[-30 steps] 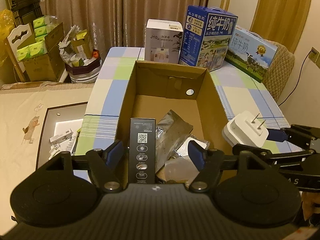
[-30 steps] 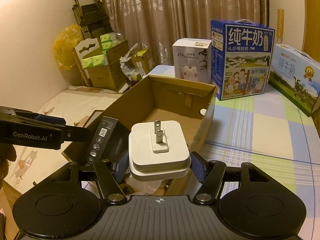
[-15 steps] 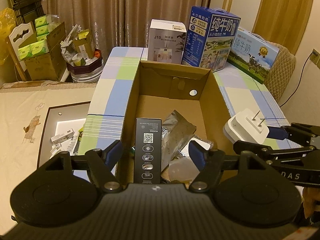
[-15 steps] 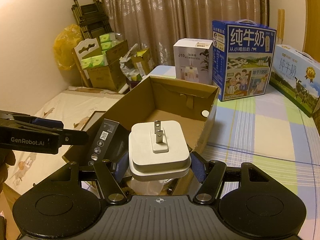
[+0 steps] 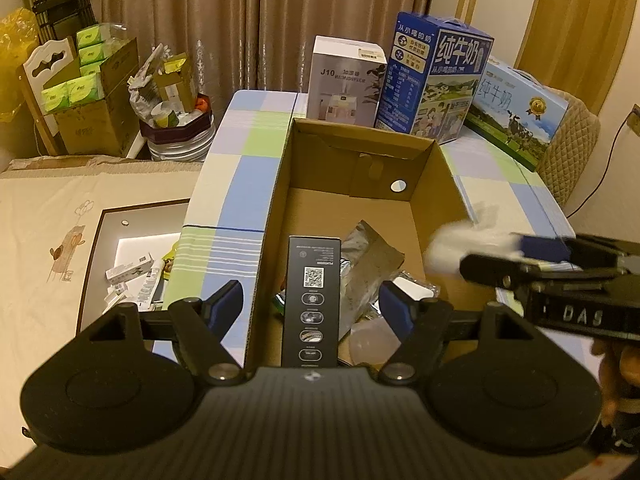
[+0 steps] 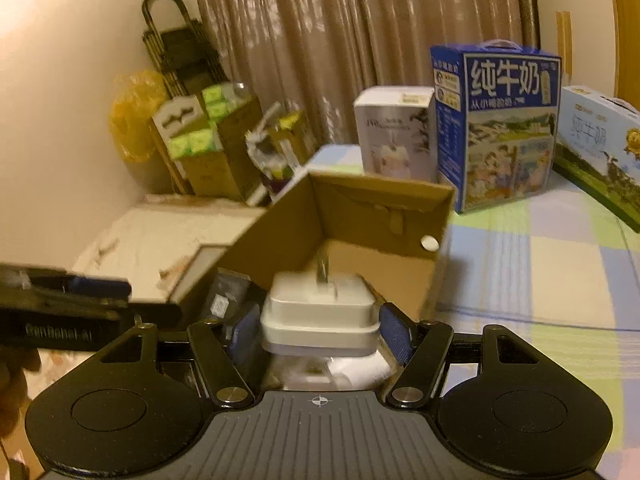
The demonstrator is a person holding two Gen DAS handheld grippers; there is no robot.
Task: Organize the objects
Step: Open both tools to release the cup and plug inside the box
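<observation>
Left wrist view: the left tool [image 5: 311, 300] tilts down over the near end of the cardboard box [image 5: 434, 156], its jaws spread wide and clear of the black carton [image 5: 312, 300], which stands between them inside the box beside a silver pouch [image 5: 370, 258]. To the right, the right tool [image 5: 516, 256] reaches in over the box's right wall with a blurred white charger [image 5: 448, 246] at its tip.

Right wrist view: the right tool [image 6: 320, 330] angles down above the box [image 6: 376, 200] on the checked surface [image 6: 540, 280]. Its jaws have just been opening; the charger [image 6: 320, 312], prongs up, sits between the blue pads, the right one no longer pressing. The left tool [image 6: 100, 296] juts in from the left.
</observation>
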